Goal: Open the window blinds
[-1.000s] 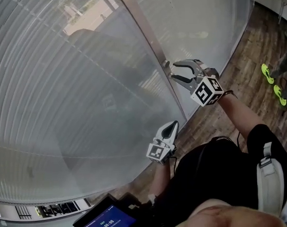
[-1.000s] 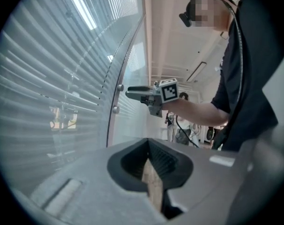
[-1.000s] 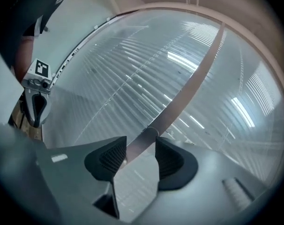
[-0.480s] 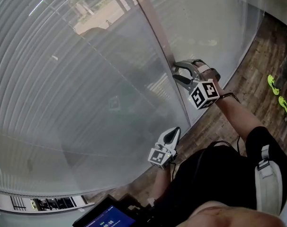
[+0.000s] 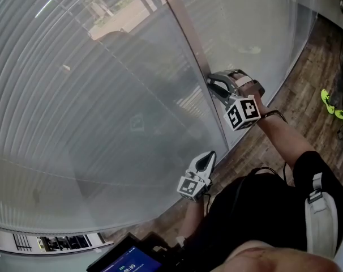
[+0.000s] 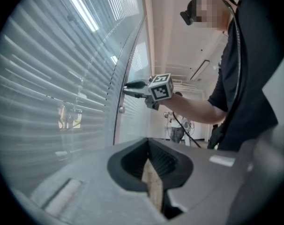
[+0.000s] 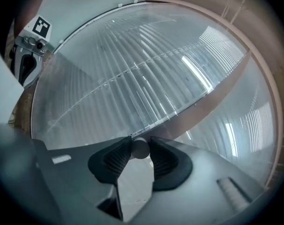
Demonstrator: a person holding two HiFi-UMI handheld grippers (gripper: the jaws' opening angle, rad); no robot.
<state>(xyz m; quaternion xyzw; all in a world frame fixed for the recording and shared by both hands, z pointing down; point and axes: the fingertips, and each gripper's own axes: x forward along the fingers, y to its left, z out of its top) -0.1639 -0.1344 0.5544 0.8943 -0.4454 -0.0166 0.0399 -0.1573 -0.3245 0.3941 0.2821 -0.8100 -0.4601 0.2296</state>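
Horizontal slatted blinds [image 5: 98,95] stand closed behind the glass of a tall window, split by a slanting metal frame post [image 5: 185,33]. My right gripper [image 5: 211,82] reaches up to that post. In the right gripper view a small round knob [image 7: 140,149] sits between the pads, and the jaws of my right gripper [image 7: 139,146] are closing on it, both pads touching it. My left gripper [image 5: 205,160] hangs lower, apart from the glass, shut with nothing in it [image 6: 151,193]. From the left gripper view, the right gripper [image 6: 129,85] is seen tip-on at the post.
Wooden floor [image 5: 290,89] runs along the foot of the window. Someone in bright yellow-green shoes [image 5: 333,105] stands at the right edge. A dark device with a lit screen [image 5: 126,260] is at the bottom. Another person [image 6: 179,130] stands farther down the room.
My right gripper has rolled, edged in to the frame post, and its jaws have narrowed round the knob. The left gripper has stayed where it was.
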